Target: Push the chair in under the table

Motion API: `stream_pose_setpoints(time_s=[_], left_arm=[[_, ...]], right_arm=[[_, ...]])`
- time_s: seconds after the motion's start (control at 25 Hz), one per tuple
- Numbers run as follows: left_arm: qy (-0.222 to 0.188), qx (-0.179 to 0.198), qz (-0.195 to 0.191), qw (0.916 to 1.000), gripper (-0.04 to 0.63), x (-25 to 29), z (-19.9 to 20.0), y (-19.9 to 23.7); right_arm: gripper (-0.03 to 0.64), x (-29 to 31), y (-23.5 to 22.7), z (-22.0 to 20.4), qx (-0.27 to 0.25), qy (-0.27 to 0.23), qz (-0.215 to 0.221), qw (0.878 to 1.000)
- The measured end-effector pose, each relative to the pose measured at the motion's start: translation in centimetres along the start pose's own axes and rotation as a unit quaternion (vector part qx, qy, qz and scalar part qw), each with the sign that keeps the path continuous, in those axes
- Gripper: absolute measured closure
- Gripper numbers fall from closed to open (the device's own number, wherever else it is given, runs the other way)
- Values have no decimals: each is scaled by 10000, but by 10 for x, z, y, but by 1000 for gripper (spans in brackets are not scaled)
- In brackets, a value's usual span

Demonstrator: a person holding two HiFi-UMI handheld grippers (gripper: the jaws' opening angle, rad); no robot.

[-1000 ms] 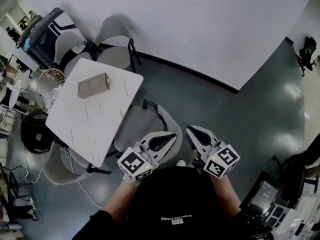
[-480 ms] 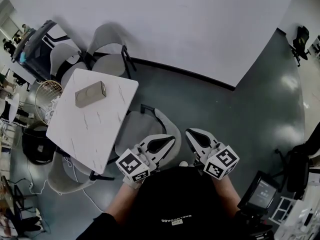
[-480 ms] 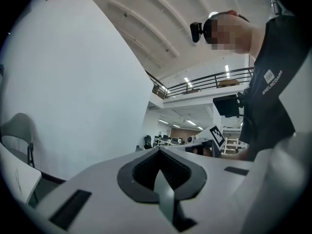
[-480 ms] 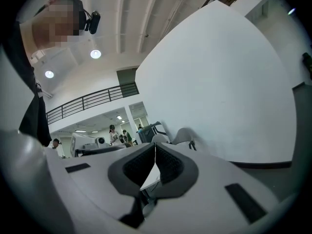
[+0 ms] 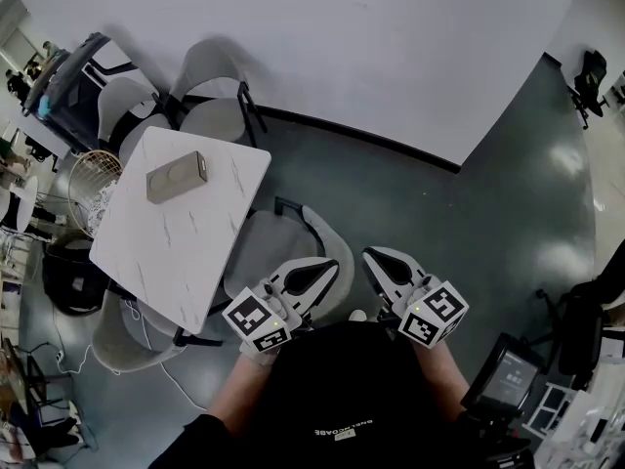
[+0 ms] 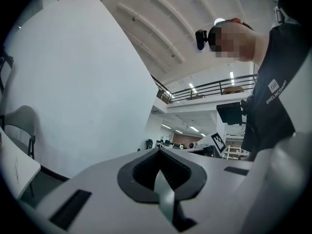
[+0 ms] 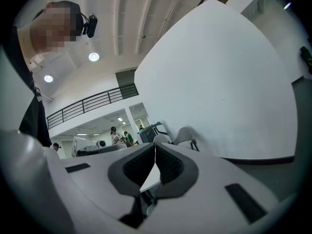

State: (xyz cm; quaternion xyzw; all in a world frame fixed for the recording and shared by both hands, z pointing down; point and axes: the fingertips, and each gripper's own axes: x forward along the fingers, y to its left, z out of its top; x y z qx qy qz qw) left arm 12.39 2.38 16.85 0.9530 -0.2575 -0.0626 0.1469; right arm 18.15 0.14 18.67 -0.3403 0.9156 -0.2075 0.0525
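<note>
Far left in the head view: a dark cart (image 5: 70, 74), a wire basket (image 5: 91, 177) and a dark bag-like thing (image 5: 66, 274) on the floor, all close to the white table (image 5: 181, 247). A tan box (image 5: 176, 177) lies on the tabletop near its far end. Two grey chairs (image 5: 217, 94) stand at the table's far side against the white wall (image 5: 391, 47). Another grey chair (image 5: 119, 335) is tucked under the near left corner, with a white cable (image 5: 168, 384) on the floor beside it. The task chair (image 5: 278, 247) stands at the table's right edge, with the front of its seat just under the tabletop and its curved back towards the person. The rest of the seat sticks out, so it's not fully in. Nothing lies on the floor between the seat and the table. The left gripper (image 5: 330, 265) overlaps the chair back from above, but contact can't be told. Its jaws are pressed together with nothing between them, as the left gripper view (image 6: 158, 152) shows. The right gripper (image 5: 376, 260) is just beside it, off the chair's right side over bare dark floor (image 5: 439, 233). Its jaws are also closed and empty in the right gripper view (image 7: 155, 147). Far right are a black office chair (image 5: 591, 74) by the wall and a dark screen (image 5: 508, 384) near the person's right elbow, both well apart from the table.
</note>
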Motion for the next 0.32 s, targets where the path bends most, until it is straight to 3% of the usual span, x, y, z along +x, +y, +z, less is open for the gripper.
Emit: stream_pose_setpoints(time_s=[0.32], left_arm=[[15,0,95,10000,592,-3,-4,5]], right_arm=[[600,3,-1,-6,21,68,14,10000]])
